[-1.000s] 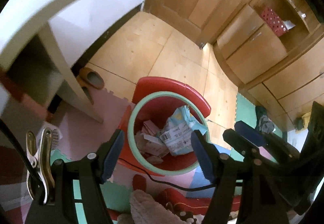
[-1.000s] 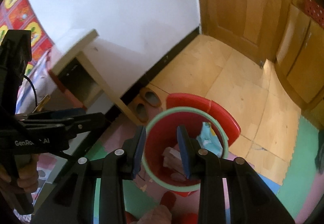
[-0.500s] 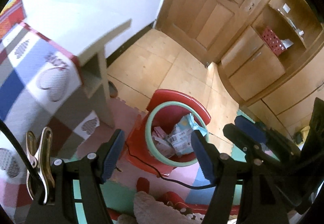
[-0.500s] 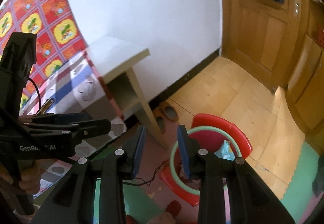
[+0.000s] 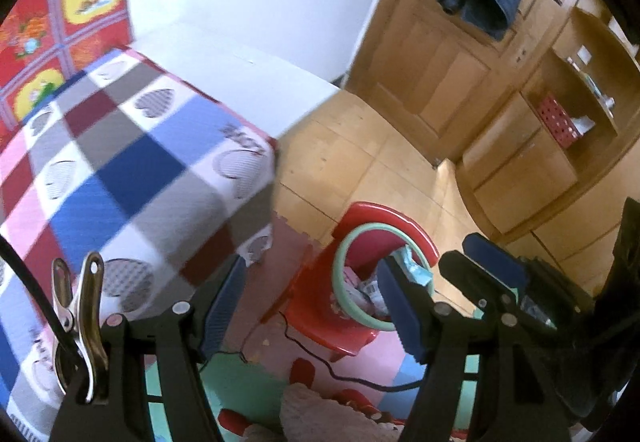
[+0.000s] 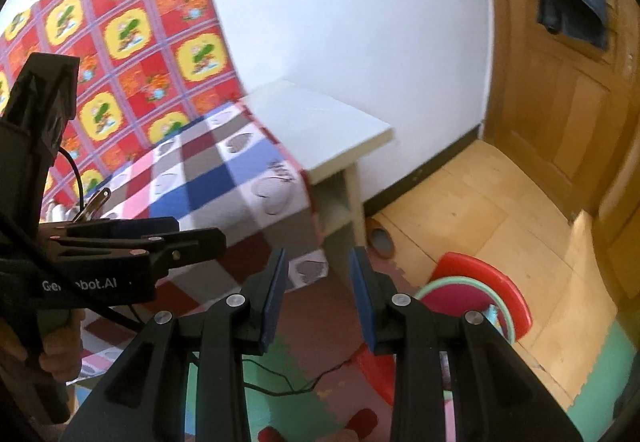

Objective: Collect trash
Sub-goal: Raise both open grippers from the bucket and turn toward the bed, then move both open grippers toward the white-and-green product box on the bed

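Both wrist views look steeply down from above, sharing the red bin (image 5: 362, 284) (floor-level) and checked tablecloth (image 6: 224, 178).

Bare wooden floor (image 5: 352, 162) lies open between table (image 5: 256, 78) and red bin (image 5: 384, 226).

trash (image 5: 370, 288): partly hidden behind the near gripper finger, wrappers unreadable
checked cloth (image 5: 120, 178): blurred, cut off left
bin (image 6: 476, 298): near side hidden

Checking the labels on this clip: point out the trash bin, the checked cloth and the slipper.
trash bin (image 5: 362, 232), left wrist view, green rim.
checked cloth (image 5: 132, 162), left wrist view, blue square.
slipper (image 6: 382, 240), right wrist view, its opening.
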The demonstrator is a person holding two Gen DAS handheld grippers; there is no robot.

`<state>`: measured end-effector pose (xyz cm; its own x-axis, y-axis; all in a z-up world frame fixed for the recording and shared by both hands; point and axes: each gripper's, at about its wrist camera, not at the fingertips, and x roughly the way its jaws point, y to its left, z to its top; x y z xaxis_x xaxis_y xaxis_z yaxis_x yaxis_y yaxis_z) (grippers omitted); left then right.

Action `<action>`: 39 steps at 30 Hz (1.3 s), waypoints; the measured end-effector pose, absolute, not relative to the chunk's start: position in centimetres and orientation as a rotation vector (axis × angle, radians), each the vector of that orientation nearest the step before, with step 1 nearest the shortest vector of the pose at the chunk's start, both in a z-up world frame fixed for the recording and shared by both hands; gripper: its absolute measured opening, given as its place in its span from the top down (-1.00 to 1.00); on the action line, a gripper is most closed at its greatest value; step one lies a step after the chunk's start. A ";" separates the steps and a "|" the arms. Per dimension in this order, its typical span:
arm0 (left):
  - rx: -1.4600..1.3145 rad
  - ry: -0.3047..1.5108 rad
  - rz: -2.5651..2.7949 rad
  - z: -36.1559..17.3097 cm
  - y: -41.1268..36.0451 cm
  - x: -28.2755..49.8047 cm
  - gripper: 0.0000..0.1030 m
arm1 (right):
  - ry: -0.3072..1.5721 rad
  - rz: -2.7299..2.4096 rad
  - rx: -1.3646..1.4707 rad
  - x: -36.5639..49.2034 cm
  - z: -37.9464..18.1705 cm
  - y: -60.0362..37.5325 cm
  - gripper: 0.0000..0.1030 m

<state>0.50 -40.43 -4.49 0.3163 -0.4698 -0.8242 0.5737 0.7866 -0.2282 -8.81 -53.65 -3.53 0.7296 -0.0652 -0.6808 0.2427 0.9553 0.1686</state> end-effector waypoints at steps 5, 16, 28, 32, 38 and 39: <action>0.080 1.018 -0.632 -3.0 -36.4 0.8 -0.39 | 0.733 -0.109 0.227 -7.5 -2.7 -50.7 0.36; 0.006 0.988 -0.471 -1.0 -27.0 1.1 -0.39 | 0.734 0.009 0.188 -4.6 -1.2 -43.8 0.36; -0.062 0.975 -0.272 -0.1 -15.0 0.9 -0.39 | 0.744 0.125 0.182 -1.8 -1.0 -35.9 0.36; -0.076 0.962 -0.203 0.0 -10.9 0.5 -0.39 | 0.755 0.181 0.178 -0.5 -1.4 -33.5 0.36; -0.120 0.959 -0.087 0.2 -5.6 0.0 -0.39 | 0.777 0.274 0.166 2.1 -1.6 -30.8 0.36; -0.124 0.958 -0.072 0.2 -5.0 0.0 -0.39 | 0.780 0.290 0.159 2.6 -1.7 -30.4 0.36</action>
<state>-0.02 -5.00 0.21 0.5734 -0.1159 -0.8110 0.0064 0.9906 -0.1370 2.59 -30.35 -1.67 0.6738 0.3151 -0.6684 -0.1985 0.9485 0.2471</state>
